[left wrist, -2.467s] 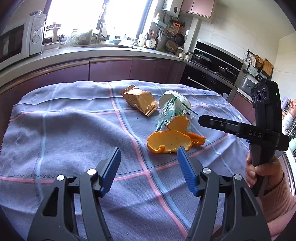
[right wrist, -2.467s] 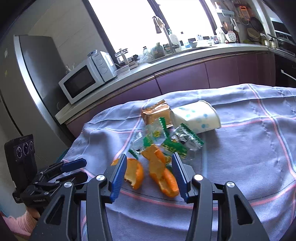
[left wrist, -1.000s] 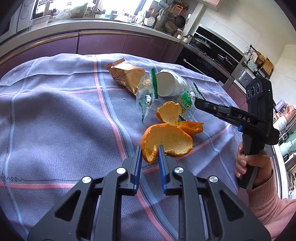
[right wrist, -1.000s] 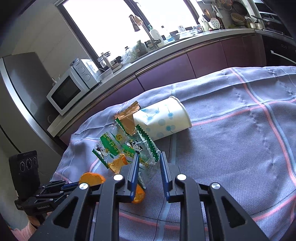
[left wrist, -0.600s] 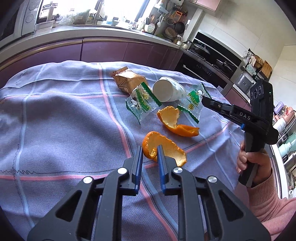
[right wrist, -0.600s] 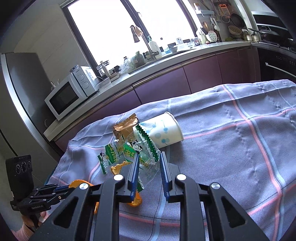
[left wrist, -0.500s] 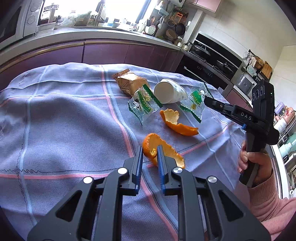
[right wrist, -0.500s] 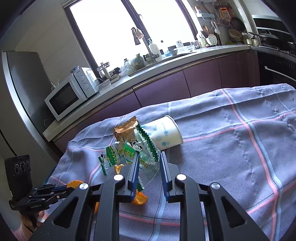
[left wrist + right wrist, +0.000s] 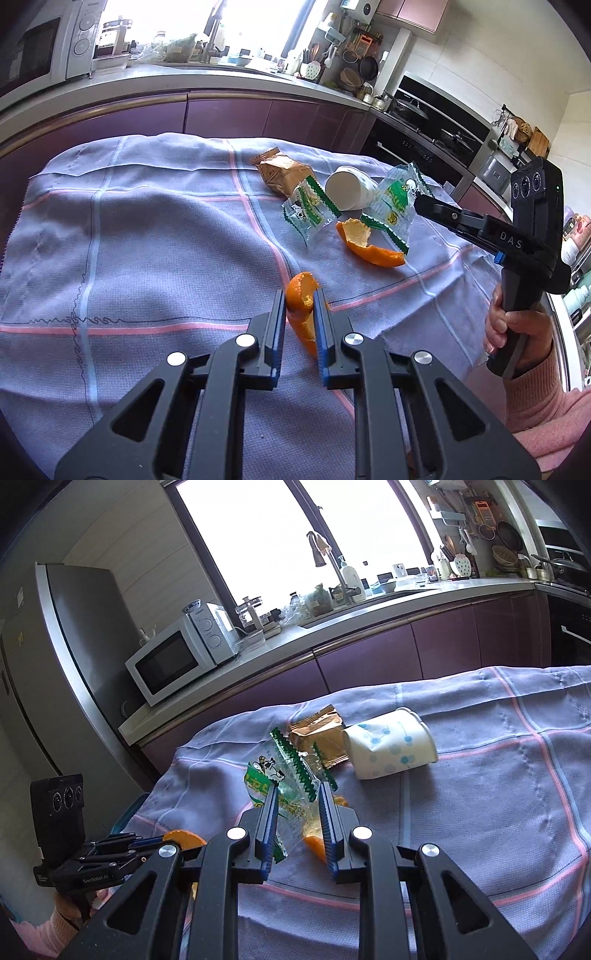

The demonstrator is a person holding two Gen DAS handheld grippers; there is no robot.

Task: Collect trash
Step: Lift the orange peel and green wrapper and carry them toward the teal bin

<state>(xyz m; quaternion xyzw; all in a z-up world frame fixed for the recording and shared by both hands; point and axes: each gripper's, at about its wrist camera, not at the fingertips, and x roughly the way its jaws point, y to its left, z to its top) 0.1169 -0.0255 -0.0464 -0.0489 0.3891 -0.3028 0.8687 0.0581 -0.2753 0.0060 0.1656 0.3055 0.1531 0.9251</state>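
Orange peel piece [image 9: 301,306] clamped between the blue pads of the left gripper [image 9: 300,314], lifted above the checked cloth [image 9: 147,240] on the tabletop. Second orange peel [image 9: 365,243] lying on the cloth at about 1 o'clock from the first one, apart from it. Green-and-clear wrapper [image 9: 393,206] pinched in the right gripper [image 9: 298,805], hanging in the air just above that second peel. Another green wrapper [image 9: 310,214] flat on the cloth at 10 o'clock from the second peel. Paper cup [image 9: 391,749] with blue dots on its side, at 12 o'clock from the peel, mouth toward the left wrist camera. Golden-brown snack bag [image 9: 282,173] touching the cup at 9 o'clock. Microwave [image 9: 181,657] on the kitchen counter further back, at 11 o'clock in the right wrist view.
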